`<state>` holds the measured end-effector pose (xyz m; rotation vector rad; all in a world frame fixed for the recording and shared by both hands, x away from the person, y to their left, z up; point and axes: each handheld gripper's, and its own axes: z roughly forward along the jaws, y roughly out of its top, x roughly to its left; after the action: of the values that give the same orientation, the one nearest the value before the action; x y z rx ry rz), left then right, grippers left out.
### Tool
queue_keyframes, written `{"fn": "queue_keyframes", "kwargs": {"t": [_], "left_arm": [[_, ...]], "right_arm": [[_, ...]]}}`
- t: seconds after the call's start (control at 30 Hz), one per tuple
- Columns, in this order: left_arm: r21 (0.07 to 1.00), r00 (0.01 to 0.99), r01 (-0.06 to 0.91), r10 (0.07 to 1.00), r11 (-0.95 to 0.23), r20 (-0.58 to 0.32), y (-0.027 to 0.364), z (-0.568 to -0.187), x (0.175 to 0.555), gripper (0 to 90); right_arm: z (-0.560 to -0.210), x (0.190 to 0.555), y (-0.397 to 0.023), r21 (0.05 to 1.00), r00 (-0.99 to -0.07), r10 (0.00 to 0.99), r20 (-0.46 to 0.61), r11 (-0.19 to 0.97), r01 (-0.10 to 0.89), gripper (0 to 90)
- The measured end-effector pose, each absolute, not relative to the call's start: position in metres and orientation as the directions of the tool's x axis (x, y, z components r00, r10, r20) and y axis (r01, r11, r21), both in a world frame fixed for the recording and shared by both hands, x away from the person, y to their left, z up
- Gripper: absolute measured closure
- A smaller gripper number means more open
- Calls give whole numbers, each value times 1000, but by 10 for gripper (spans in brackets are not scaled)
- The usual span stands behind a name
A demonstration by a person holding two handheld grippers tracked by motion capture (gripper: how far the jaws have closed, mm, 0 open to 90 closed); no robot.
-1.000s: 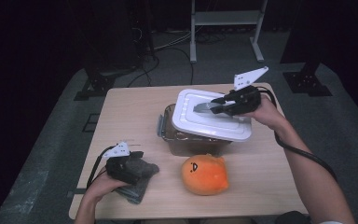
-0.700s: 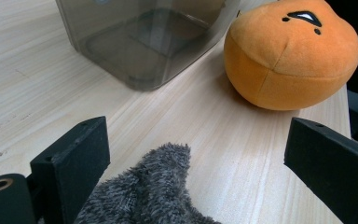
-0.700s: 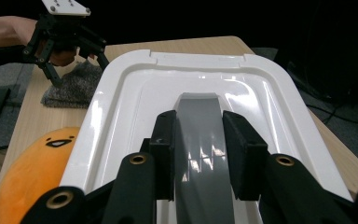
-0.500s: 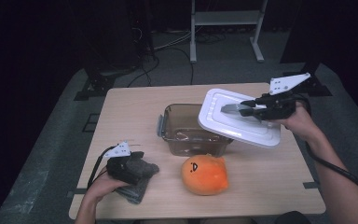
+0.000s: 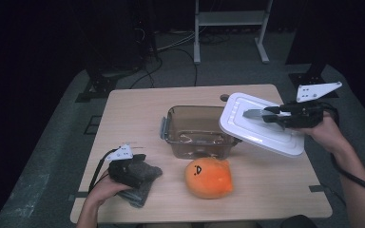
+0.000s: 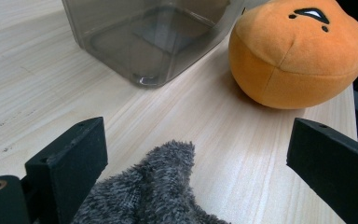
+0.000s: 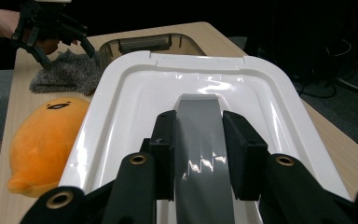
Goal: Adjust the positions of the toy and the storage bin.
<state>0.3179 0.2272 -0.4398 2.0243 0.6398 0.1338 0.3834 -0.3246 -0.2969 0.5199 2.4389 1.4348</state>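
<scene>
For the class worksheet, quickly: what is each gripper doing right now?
Left gripper: open, jaws astride the grey cloth on the table.
Right gripper: shut on the white lid, gripping its grey handle.

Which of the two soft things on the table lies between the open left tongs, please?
The grey fuzzy cloth does; it lies between the left tongs at the table's near left corner, while the orange plush toy sits untouched beside the clear container.
</scene>
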Motion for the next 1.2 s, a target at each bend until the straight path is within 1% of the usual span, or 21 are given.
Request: {"fn": "queue_keyframes", "kwargs": {"t": [0.27,0.6,1.2], "left_arm": [[841,854,381,494,-384,-162,228,-441,318,40],[845,850,378,503,-379,-155,229,-441,318,27],[841,850,377,505,-387,-149,230,-442,318,23]], "right_arm": [[-300,376,-343,882,-884,466,-43,432,185,657],[-312,367,-366,883,-860,510,-24,415,221,657],[-342,354,-388,878,-833,553,20,390,280,657]]}}
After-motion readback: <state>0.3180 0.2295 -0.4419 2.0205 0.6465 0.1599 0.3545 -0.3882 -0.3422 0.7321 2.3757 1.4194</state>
